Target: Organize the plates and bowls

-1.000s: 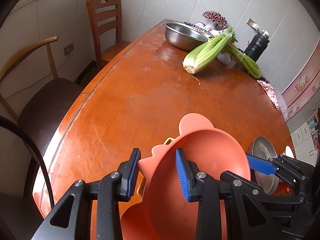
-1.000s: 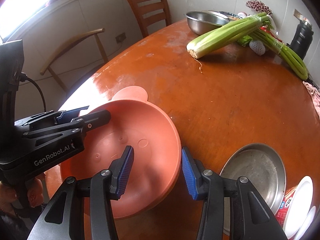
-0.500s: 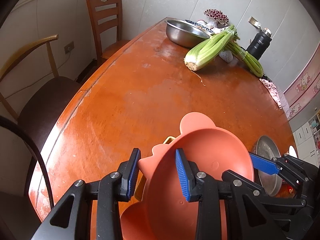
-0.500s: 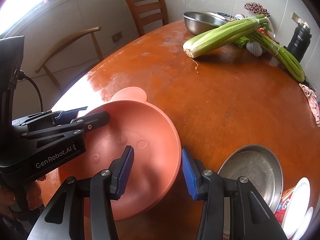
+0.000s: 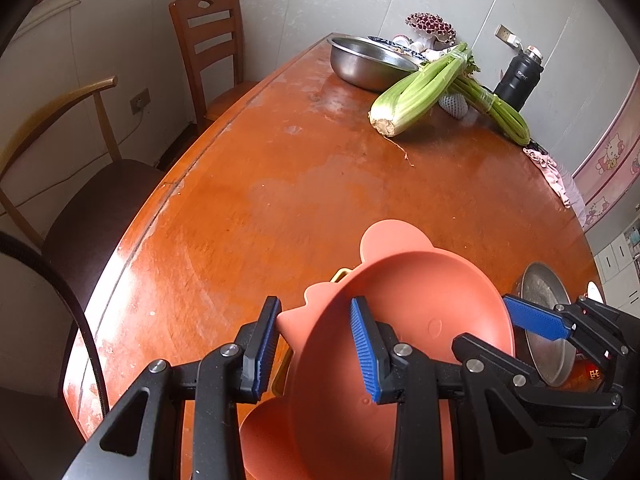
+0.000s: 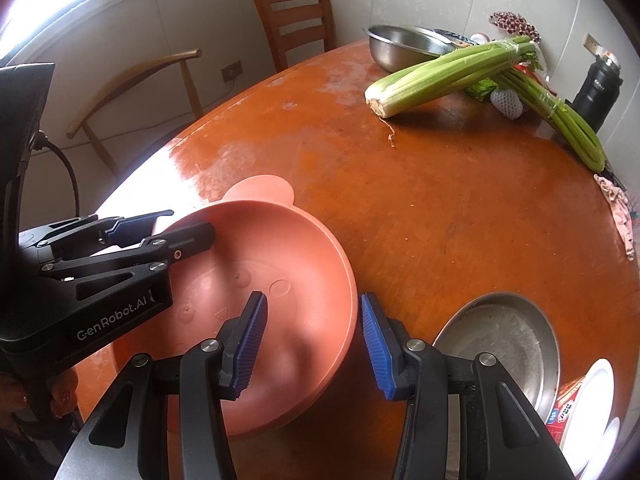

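Two grippers meet over one salmon-pink bowl [image 6: 280, 280] at the near edge of the orange-brown table [image 6: 440, 208]. The bowl has rounded ear-shaped tabs on its rim and faint moulded face marks inside, and it sits tilted on top of other tableware: in the left wrist view a second pink piece [image 5: 264, 436] and a sliver of yellow rim [image 5: 340, 274] show beneath it.

The left gripper [image 5: 314, 350] has its blue-padded fingers spread apart, one on each side of the bowl's rim and ear tab, with a gap at each pad. The right gripper [image 6: 310, 344] likewise straddles the bowl's opposite rim, fingers apart, one pad inside the bowl and one outside (neither pad visibly presses the plastic).

Just beside the bowl, to its right, lies a shallow steel plate [image 6: 500, 340], and past that, at the frame edge, white plates [image 6: 592, 392] sit by a printed packet. Far across the table stand a steel basin [image 5: 368, 64], a bundle of celery [image 5: 420, 88] lying partly against it, a second thinner green bundle [image 5: 500, 112], and a black flask [image 5: 520, 80]. Two wooden chairs [image 5: 208, 40] stand along the table's left side.
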`<action>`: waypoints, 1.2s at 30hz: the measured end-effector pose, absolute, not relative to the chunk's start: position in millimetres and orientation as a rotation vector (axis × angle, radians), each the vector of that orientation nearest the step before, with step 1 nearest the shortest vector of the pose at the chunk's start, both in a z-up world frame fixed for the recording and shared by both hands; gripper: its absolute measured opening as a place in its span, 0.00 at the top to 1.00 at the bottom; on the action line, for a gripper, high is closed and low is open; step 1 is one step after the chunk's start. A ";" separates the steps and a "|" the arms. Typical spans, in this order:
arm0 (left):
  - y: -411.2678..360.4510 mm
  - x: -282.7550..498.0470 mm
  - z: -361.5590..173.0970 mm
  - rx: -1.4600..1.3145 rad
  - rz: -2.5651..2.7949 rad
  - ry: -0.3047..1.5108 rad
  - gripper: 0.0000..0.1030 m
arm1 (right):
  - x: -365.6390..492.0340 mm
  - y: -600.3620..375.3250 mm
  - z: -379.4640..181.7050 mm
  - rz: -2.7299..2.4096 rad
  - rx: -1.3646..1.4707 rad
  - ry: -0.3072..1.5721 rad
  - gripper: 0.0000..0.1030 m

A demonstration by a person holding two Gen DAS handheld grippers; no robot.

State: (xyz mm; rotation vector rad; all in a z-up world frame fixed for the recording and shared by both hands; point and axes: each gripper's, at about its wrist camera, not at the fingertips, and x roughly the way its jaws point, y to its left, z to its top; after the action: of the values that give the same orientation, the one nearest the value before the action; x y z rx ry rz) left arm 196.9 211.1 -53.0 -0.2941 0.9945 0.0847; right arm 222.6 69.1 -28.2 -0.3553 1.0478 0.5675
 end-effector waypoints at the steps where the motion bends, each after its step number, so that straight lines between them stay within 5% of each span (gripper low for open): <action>1: 210.5 196.8 -53.0 -0.290 0.090 0.996 0.65 | 222.6 69.0 -28.2 0.564 -0.358 1.048 0.52; 18: 213.2 181.4 -35.3 -0.286 0.109 0.953 0.51 | 214.2 53.1 0.5 0.560 -0.274 0.994 0.45; 22: 209.5 173.9 -22.9 -0.281 0.102 0.927 0.50 | 207.7 45.1 12.5 0.555 -0.243 0.971 0.39; 36: 163.8 162.7 17.4 -0.215 0.037 0.863 0.47 | 188.3 -5.5 50.5 0.510 -0.150 0.900 0.38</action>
State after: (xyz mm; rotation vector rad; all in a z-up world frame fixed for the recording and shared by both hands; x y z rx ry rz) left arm 162.7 163.8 17.4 -0.2152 0.8625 0.0371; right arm 188.3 -5.5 50.5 -0.1498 0.8999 0.5099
